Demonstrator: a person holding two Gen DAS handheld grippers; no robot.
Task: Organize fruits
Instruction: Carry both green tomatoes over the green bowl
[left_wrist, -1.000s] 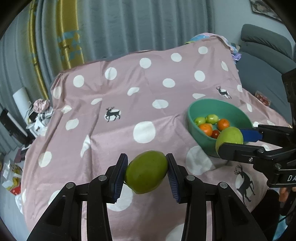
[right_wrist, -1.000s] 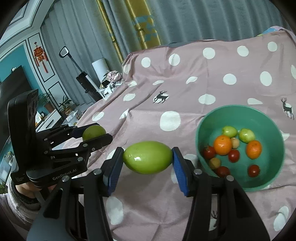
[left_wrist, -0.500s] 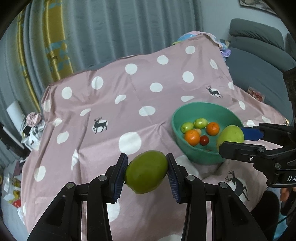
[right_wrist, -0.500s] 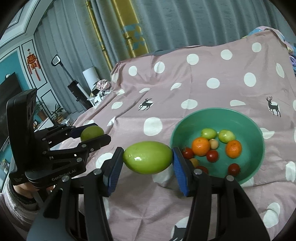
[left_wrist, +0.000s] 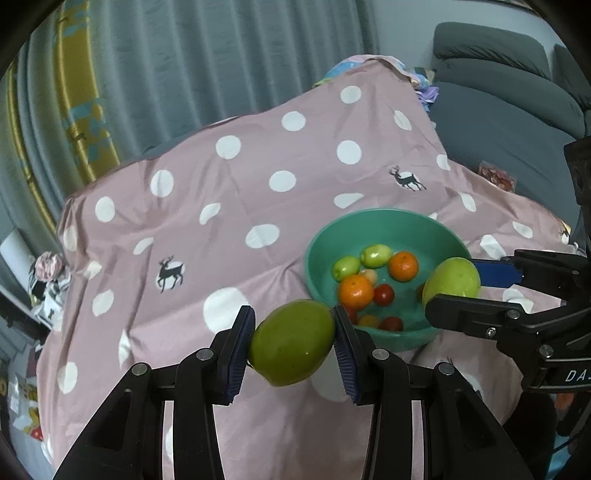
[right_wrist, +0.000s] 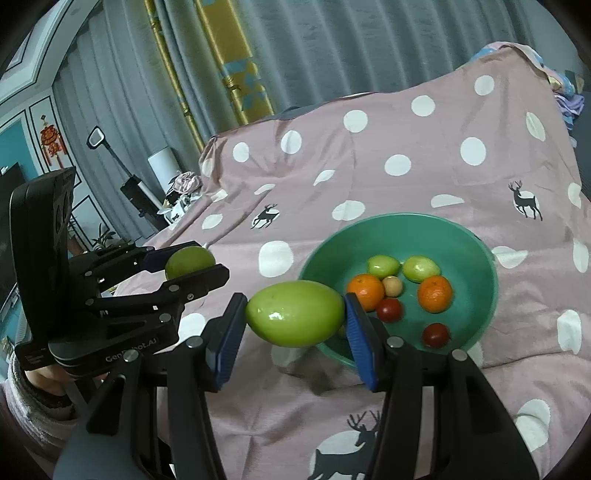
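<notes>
Both tongs are clamped on green fruit: the left tongs grip one mango, the right tongs another. The green bowl lies ahead and rightward, nearer the right tongs, whose mango lies crosswise

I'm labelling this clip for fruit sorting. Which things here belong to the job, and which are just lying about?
Part of the job:
left gripper clamping a green mango
right gripper clamping a second green mango
teal bowl holding small fruits

Just lying about:
polka-dot cloth
curtains
grey sofa
</notes>
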